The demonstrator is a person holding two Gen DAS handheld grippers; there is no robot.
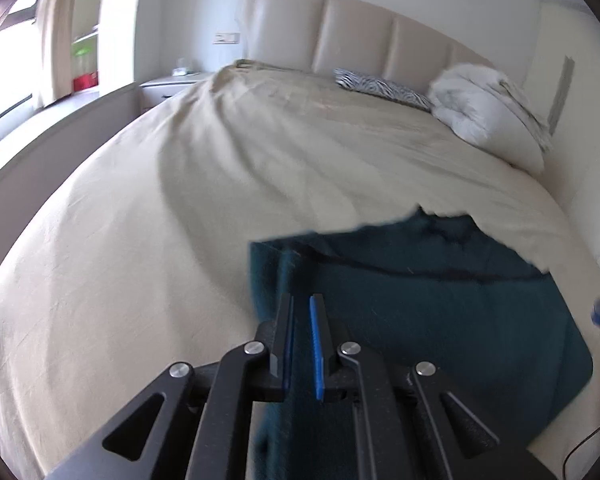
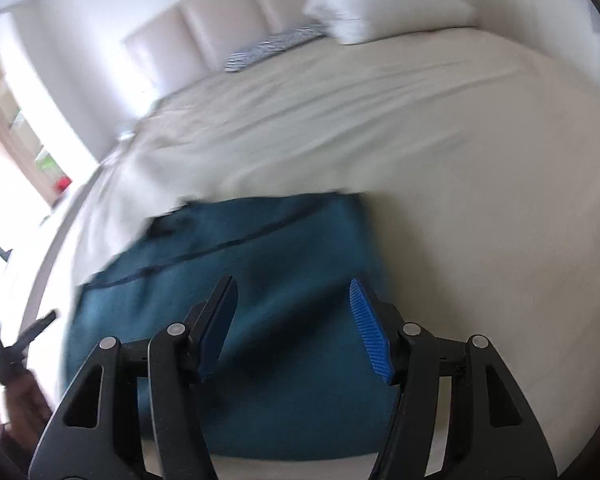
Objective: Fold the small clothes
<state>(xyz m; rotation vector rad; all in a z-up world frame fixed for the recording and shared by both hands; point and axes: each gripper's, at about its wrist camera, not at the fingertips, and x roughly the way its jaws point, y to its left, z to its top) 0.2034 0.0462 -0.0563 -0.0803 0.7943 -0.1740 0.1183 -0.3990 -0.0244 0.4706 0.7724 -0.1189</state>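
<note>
Teal knit garment (image 1: 440, 320) lies flat near the foot of the beige bed sheet (image 1: 140, 240). Left wrist view: left gripper (image 1: 302, 320) nearly closed, pinching the garment's left edge, fabric running up between the fingers. Garment spreads right and ahead of it; a dark seam runs crosswise.

Right wrist view: right gripper (image 2: 294, 312) spread wide, gripping nothing, hovering above the garment's right portion; right edge just beside its right finger. No labels or writing legible.

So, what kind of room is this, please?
Most likely a bedroom in a home. There is a large bed with a beige sheet, a padded headboard against the wall, and a white pillow near it. A small nightstand stands beside the bed.
</note>
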